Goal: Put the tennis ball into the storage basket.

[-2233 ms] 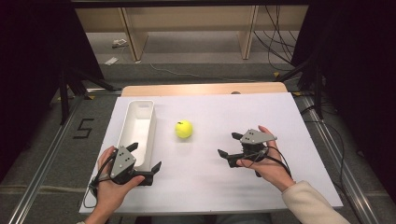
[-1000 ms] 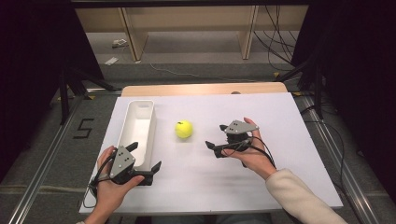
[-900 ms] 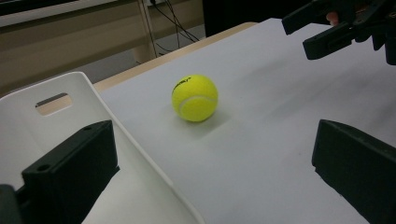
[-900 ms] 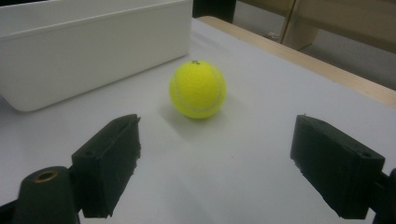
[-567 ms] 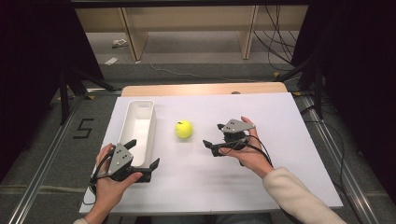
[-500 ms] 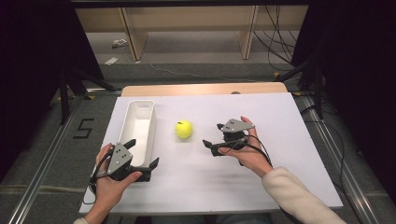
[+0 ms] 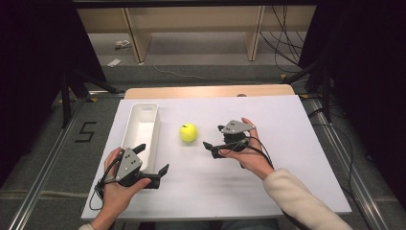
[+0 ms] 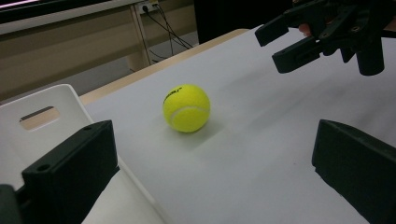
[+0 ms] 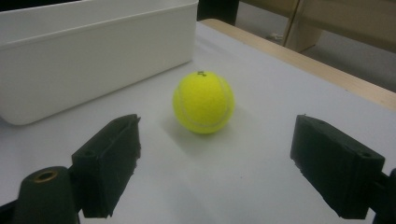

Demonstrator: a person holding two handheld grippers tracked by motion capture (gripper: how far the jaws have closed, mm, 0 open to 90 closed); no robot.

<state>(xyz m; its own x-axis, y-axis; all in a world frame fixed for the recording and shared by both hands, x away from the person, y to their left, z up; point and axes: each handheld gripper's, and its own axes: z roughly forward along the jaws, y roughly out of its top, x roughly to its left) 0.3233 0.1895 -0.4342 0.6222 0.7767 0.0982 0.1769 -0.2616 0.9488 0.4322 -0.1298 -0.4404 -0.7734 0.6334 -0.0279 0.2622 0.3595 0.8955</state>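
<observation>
Two grippers work over the white table point(image 7: 287, 182). At the left, the left gripper point(image 7: 152, 162) hangs released at the near end of the white bin point(image 7: 141, 125), its jaws wide apart and holding nothing. The tennis ball point(image 7: 188, 132) lies free between bin and right gripper point(image 7: 214, 140), whose jaws are also spread, with the ball ahead between them. A slanted closing could push the round ball away toward the bin wall. Right of the hand, much bare table remains for moving.
</observation>
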